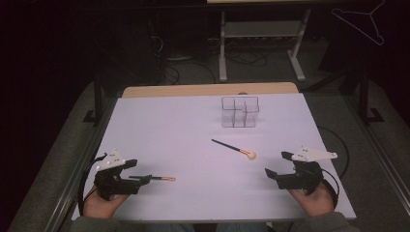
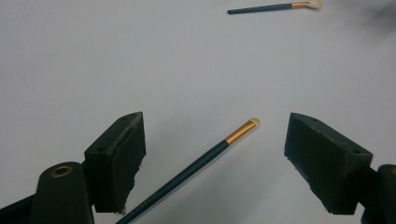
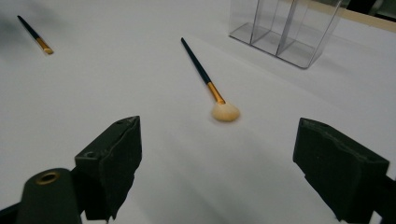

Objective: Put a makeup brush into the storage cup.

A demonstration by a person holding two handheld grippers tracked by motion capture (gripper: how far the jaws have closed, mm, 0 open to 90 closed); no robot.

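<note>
Slim brush (image 2: pixel 196 161) lying flat between left gripper's (image 1: pixel 136 170) spread jaws, tip pointing away, right gripper (image 1: pixel 278 163) agape.

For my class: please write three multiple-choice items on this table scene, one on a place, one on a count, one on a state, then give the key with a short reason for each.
1. Where does the thin brush lie?
A. between the left gripper's open jaws
B. inside the clear organizer
C. on the floor

2. How many makeup brushes lie on the white table?
A. one
B. two
C. four

3. How do the right gripper's jaws stand?
A. shut on the fluffy brush
B. shut on nothing
C. open, nothing between them

Key: 1 A, the left gripper view shows its handle running between the jaws. 2 B, the high view shows two. 3 C, bare table lies between the jaws, with the fluffy brush ahead of them.
</note>
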